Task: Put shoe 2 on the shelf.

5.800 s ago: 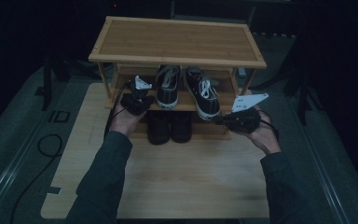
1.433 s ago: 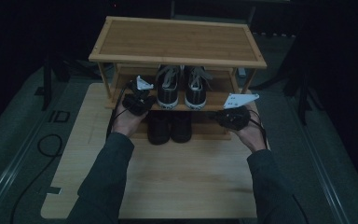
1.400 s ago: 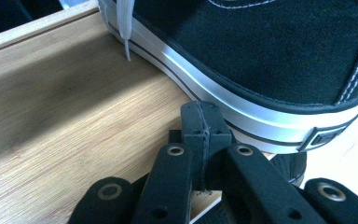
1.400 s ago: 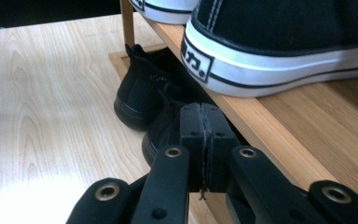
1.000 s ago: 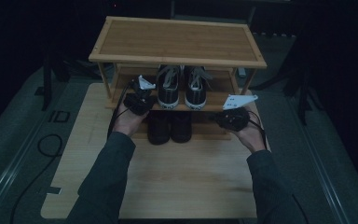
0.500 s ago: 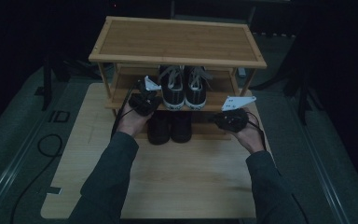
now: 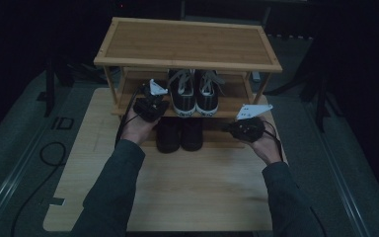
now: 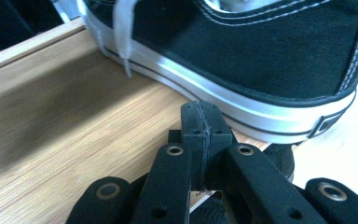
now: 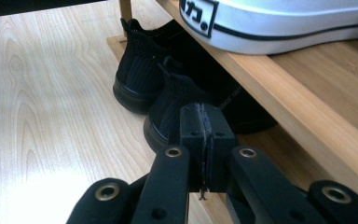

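Observation:
A pair of black-and-white sneakers [image 7: 195, 94] stands side by side on the middle shelf of a bamboo shoe rack [image 7: 187, 42]. My left gripper [image 7: 164, 104] is shut and empty, its tips right at the white sole of the left sneaker [image 8: 261, 60]; whether they touch I cannot tell. In the left gripper view the shut left gripper [image 8: 200, 116] hovers over the shelf board [image 8: 65, 140]. My right gripper [image 7: 229, 128] is shut and empty, low at the rack's right front. In its own view the right gripper [image 9: 206, 122] points at two black shoes [image 9: 142, 79] under the shelf.
The rack stands on a pale wooden board [image 7: 177, 187] with open space in front of the black shoes [image 7: 180, 133]. The shelf's edge [image 9: 303, 88] and a sneaker heel [image 9: 279, 23] lie just right of the right jaws. A cable [image 7: 47, 153] loops on the dark floor at the left.
Several seconds ago the sneakers stood splayed; now they stand straight together. In the last second the left gripper edged slightly right toward the left sneaker. The right hand stayed put.

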`<state>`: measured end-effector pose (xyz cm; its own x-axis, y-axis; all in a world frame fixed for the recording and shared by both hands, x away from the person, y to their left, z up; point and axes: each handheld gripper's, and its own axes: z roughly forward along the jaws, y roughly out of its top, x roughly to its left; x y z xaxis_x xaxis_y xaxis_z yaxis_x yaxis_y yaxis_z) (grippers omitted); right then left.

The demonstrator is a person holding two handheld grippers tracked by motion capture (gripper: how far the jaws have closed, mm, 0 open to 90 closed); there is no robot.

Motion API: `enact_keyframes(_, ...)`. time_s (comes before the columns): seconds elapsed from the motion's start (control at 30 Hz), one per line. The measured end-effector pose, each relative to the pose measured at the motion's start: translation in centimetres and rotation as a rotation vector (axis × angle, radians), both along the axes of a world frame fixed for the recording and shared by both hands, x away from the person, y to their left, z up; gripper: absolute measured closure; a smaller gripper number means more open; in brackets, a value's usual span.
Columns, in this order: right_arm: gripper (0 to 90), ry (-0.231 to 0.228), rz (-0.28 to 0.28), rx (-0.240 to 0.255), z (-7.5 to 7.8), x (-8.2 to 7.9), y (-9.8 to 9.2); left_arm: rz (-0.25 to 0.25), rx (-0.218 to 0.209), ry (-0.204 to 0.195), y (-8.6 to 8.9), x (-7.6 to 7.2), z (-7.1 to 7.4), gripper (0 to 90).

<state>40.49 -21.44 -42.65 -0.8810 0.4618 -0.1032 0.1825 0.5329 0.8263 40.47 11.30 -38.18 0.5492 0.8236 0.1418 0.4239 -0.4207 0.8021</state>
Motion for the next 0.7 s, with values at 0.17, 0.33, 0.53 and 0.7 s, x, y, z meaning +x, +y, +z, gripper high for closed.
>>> enact_keyframes(0.17, 88.8, 0.01, -0.005, -0.005, -0.5, 0.0, -0.1, 0.011, -0.019, -0.01, 1.4, -0.7, 0.0, 88.9)
enact_keyframes(0.33, 88.8, 0.024, -0.012, -0.01, -0.9, 0.1, -0.2, 0.013, -0.002, -0.008, 2.7, -1.3, -0.3, 87.9)
enact_keyframes(0.53, 88.9, 0.036, -0.015, -0.016, -1.4, 0.2, -0.3, 0.001, -0.005, -0.023, 3.1, -1.9, -0.1, 86.9)
enact_keyframes(0.7, 88.8, 0.044, -0.019, -0.02, -1.6, 0.2, -0.5, -0.01, -0.004, -0.028, 3.1, -2.1, -0.1, 86.4)
